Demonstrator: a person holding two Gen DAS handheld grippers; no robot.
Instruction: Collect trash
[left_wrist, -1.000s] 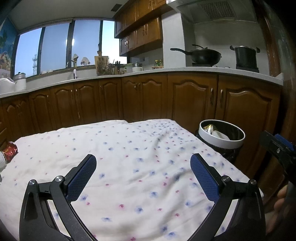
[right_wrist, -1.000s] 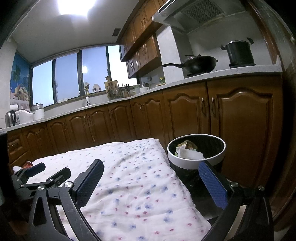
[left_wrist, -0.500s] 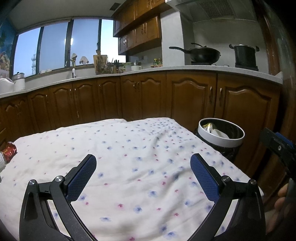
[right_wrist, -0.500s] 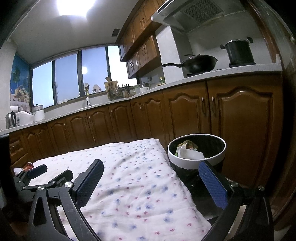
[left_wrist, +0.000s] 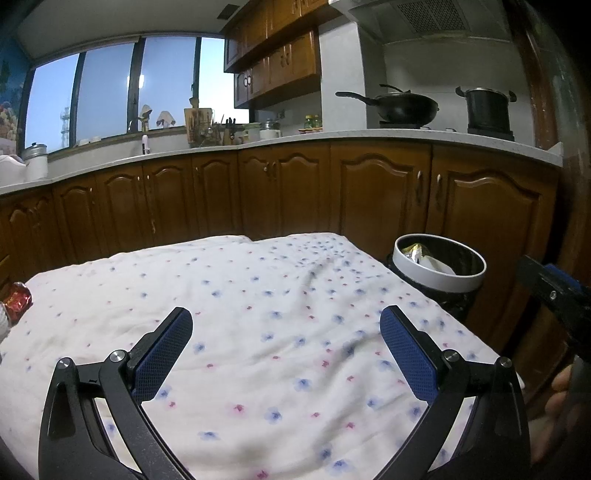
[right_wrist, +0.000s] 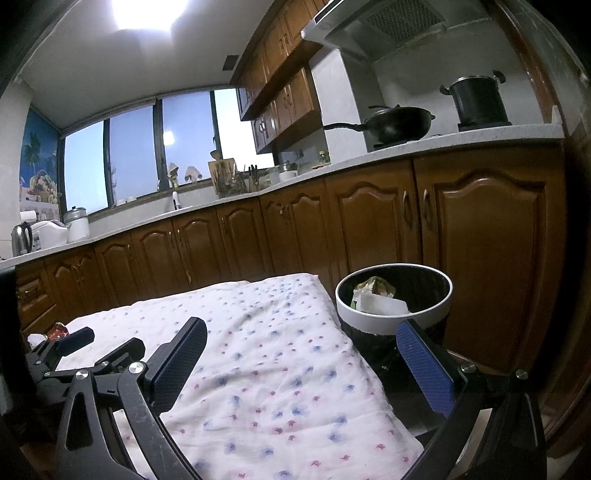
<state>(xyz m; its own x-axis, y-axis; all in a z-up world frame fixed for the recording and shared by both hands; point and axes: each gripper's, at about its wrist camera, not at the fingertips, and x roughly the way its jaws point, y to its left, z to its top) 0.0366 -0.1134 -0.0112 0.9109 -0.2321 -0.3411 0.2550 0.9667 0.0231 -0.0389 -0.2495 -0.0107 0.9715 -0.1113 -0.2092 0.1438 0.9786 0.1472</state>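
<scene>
A black trash bin with a white rim (left_wrist: 439, 282) (right_wrist: 369, 320) stands at the right end of the cloth-covered table and holds crumpled wrappers and paper. A shiny red wrapper (left_wrist: 16, 301) (right_wrist: 58, 329) lies at the table's far left edge beside something white. My left gripper (left_wrist: 286, 343) hovers open over the middle of the flowered cloth (left_wrist: 258, 314), nothing between its blue pads. My right gripper (right_wrist: 301, 350) is open too, low near the table's right corner, its right finger just in front of the bin. It also shows at the right edge of the left wrist view.
Wooden kitchen cabinets (left_wrist: 380, 199) run behind the table and bin, under a pale counter (left_wrist: 406, 136) with a wok, a pot and utensils. A cabinet door (right_wrist: 491, 258) stands close behind the bin. A hand (left_wrist: 557, 398) shows at lower right.
The left wrist view has tilted slightly upward, so the table sits a little lower in frame. The right gripper and the bin stay as before.
</scene>
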